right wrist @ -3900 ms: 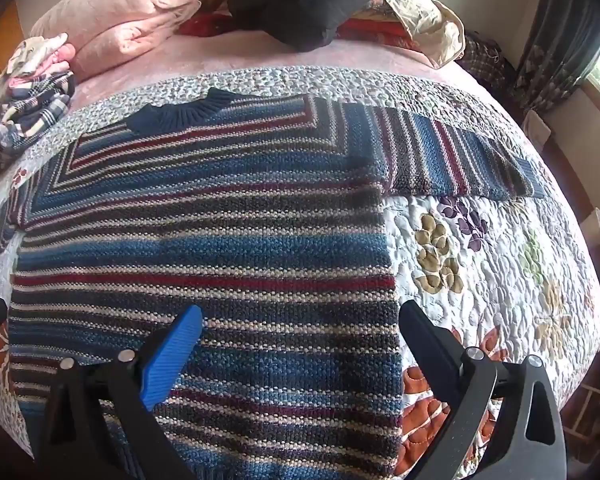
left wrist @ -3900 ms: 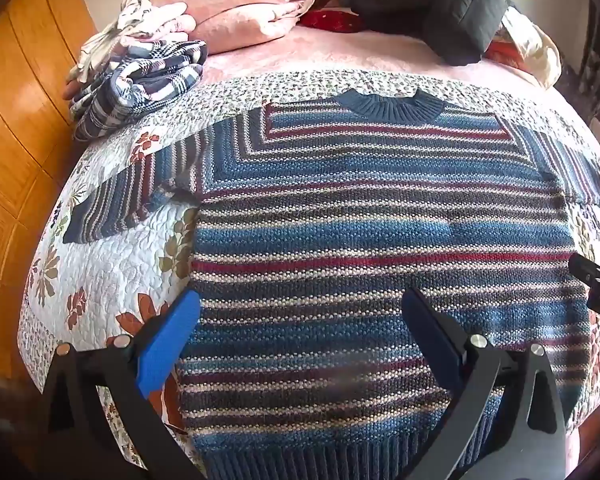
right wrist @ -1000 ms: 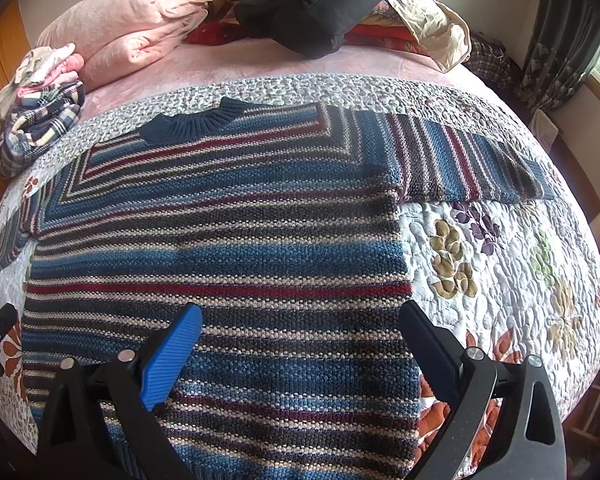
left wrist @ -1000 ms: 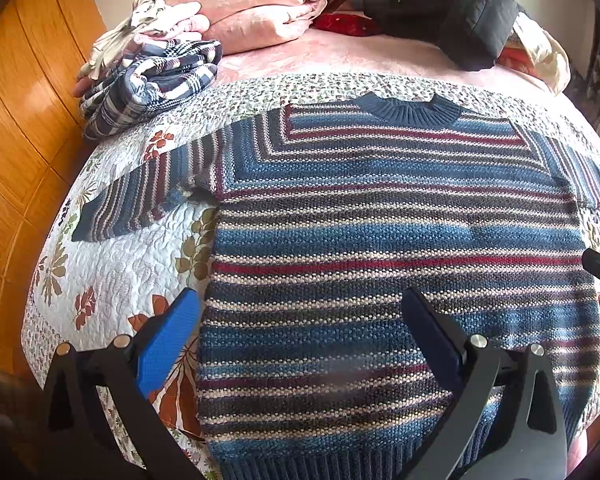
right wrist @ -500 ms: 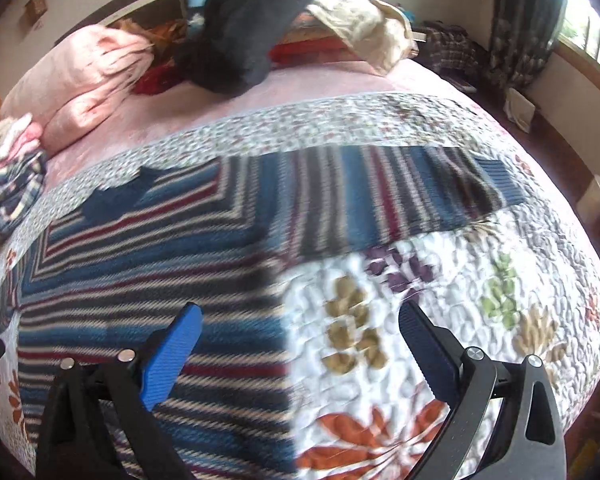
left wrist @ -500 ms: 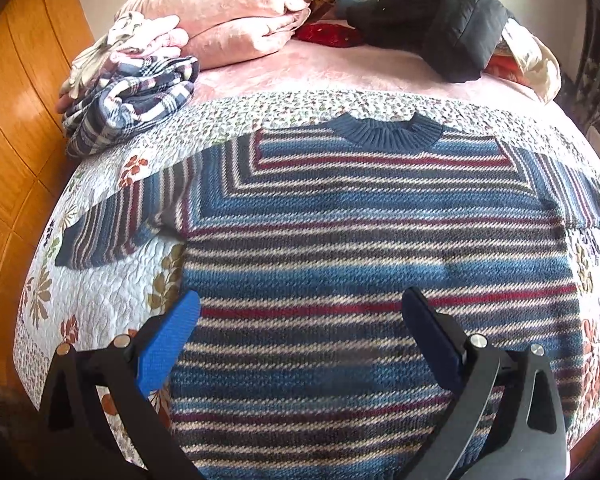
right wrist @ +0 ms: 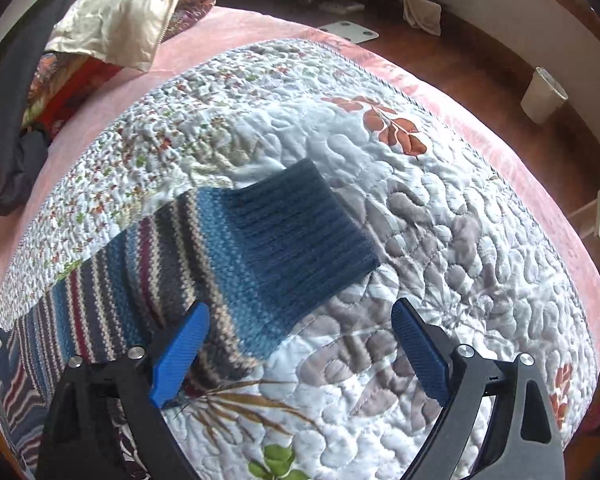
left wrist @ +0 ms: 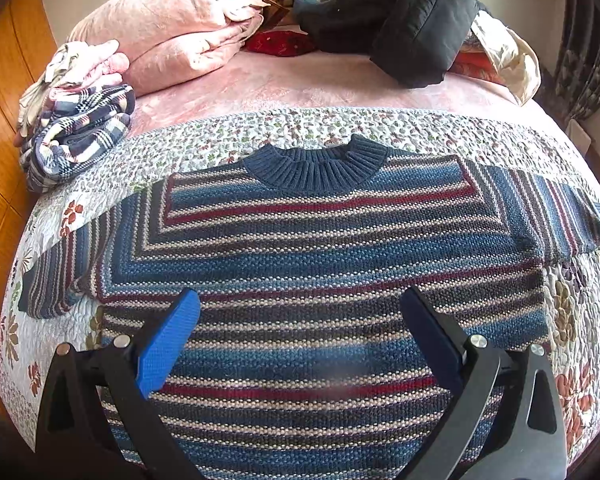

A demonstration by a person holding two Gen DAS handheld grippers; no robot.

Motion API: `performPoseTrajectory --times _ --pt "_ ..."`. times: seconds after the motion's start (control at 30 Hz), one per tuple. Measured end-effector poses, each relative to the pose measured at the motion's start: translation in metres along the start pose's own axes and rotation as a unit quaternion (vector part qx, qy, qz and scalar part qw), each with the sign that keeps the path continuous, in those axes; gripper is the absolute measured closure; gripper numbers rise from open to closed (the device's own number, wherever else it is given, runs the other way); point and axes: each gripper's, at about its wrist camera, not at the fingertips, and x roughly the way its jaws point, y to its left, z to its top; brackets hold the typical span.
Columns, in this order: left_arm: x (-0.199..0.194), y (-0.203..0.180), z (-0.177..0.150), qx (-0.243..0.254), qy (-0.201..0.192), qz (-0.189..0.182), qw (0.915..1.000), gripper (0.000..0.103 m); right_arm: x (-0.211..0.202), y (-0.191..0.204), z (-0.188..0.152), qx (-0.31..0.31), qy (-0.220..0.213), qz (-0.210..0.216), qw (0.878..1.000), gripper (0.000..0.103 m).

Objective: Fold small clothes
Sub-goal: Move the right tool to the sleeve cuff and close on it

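A blue, red and cream striped knit sweater [left wrist: 320, 256] lies flat on the floral quilt [left wrist: 52, 344], navy collar [left wrist: 320, 164] at the far side and both sleeves spread outward. My left gripper [left wrist: 300, 320] hovers open over the sweater's middle, nothing between its fingers. In the right wrist view the right sleeve [right wrist: 204, 260] ends in a navy ribbed cuff [right wrist: 304, 236]. My right gripper [right wrist: 300, 340] stands open just in front of that cuff, its left finger [right wrist: 180, 348] over the striped part.
Folded plaid clothes [left wrist: 76, 128] and a pink folded blanket [left wrist: 172, 24] sit at the back left. A black jacket [left wrist: 400, 20] and cream garment [right wrist: 120, 20] lie at the head of the bed. The bed edge, wooden floor and a white bin [right wrist: 544, 94] lie to the right.
My right gripper has swung right, from over the sweater's body to the end of the right sleeve. The left gripper has moved forward over the sweater's middle. Both stayed open.
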Motion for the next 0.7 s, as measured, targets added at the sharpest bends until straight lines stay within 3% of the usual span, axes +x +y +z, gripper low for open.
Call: performPoseTrajectory --times 0.13,0.27,0.37,0.4,0.7 --pt "0.006 -0.001 -0.005 0.009 0.005 0.010 0.9999 0.003 0.021 -0.005 0.003 0.011 0.023 0.020 0.999 0.014" --pt "0.007 0.004 -0.009 0.014 0.006 0.019 0.9997 0.003 0.027 -0.009 0.000 0.030 0.024 0.055 0.998 0.046" --pt "0.008 0.007 -0.011 0.011 0.008 0.017 0.9998 0.003 0.021 -0.006 0.001 0.031 0.012 0.064 0.997 0.076" --pt "0.008 0.009 -0.012 0.010 0.009 0.016 0.9998 0.003 0.018 -0.005 0.002 0.028 0.005 0.065 0.997 0.092" --pt "0.018 0.028 -0.017 -0.016 0.024 0.010 0.9995 0.003 -0.029 0.024 0.001 -0.020 -0.083 0.047 0.995 0.092"
